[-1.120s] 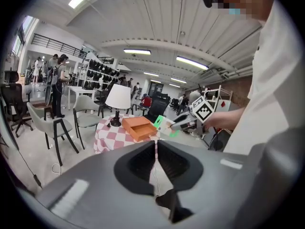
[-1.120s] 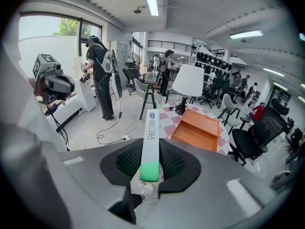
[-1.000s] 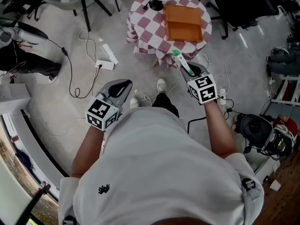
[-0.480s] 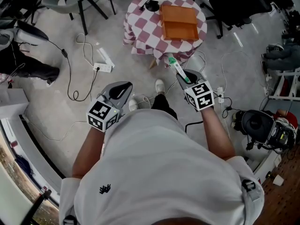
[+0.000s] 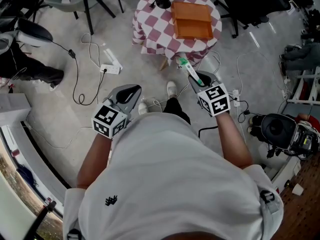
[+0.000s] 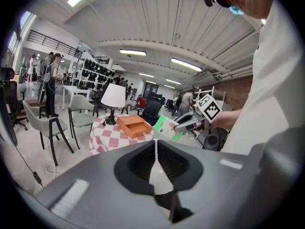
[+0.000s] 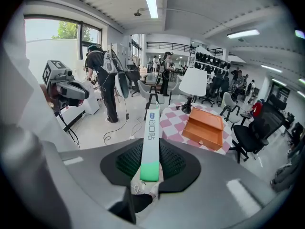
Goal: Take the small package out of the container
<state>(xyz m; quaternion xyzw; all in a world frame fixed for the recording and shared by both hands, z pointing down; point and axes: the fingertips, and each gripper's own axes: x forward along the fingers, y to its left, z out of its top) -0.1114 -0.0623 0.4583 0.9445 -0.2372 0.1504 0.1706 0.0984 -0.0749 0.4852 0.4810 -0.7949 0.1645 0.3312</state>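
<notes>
**Head view:** The right gripper (image 5: 194,77) is clamped on a slim white small package with a green end (image 5: 185,67). It holds the package over the floor on the person's side of the shallow orange container (image 5: 191,20), well clear of its rim. The container sits on a round desk draped in red-and-white checked cloth (image 5: 150,31). The left gripper (image 5: 131,90) hangs farther from the container, apparently because this lift needs only one tool.

**Left gripper view:** The left gripper (image 6: 155,146) has its jaws together with nothing between them. It looks toward the container (image 6: 135,126), and the package (image 6: 167,126) is just right of the container in this view, held by the right gripper (image 6: 187,123).

**Right gripper view:** The jaws of the right gripper (image 7: 151,165) pinch the green end of the package (image 7: 151,128). The white length of the package stands out ahead, pointing to the left of the container (image 7: 205,128). Gripping it by one end likely keeps it steady. By this showing the package is already out and has yet to be set down.
</notes>
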